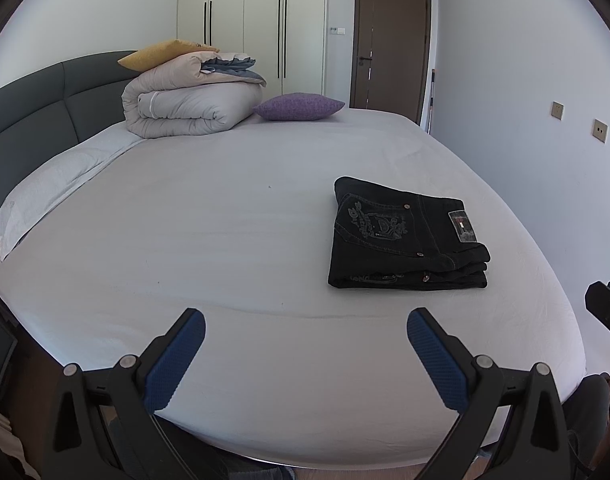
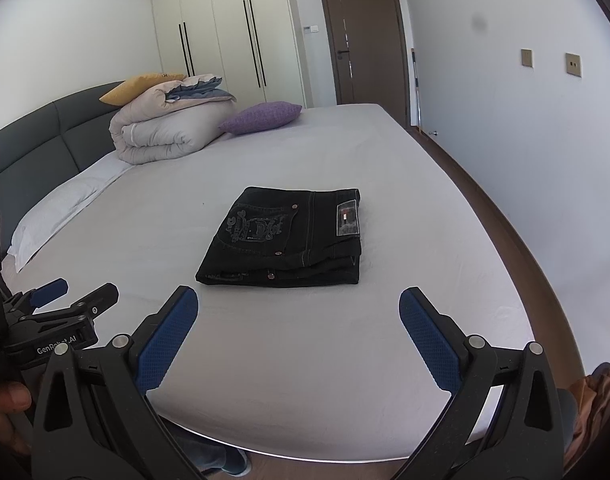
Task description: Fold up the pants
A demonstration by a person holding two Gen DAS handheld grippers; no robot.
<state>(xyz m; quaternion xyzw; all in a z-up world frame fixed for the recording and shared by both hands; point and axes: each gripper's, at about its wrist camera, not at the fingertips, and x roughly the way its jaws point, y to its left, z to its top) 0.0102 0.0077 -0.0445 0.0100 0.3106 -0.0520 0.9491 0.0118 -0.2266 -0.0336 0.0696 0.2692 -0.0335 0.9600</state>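
Black jeans (image 1: 405,236) lie folded into a compact stack on the white bed sheet, back pocket embroidery and waist patch facing up; they also show in the right wrist view (image 2: 289,240). My left gripper (image 1: 305,320) is open and empty, held above the bed's near edge, left of and short of the jeans. My right gripper (image 2: 299,300) is open and empty, just in front of the jeans' near edge, not touching them. The left gripper also shows at the left of the right wrist view (image 2: 75,290).
The bed sheet (image 1: 225,220) spreads wide to the left. A folded duvet (image 1: 189,100) with a yellow cushion (image 1: 165,54) and a purple cushion (image 1: 299,106) sit at the head. A grey headboard (image 1: 33,120) is at left; wall (image 2: 525,140), door (image 2: 365,36) and wardrobe (image 2: 233,32) beyond.
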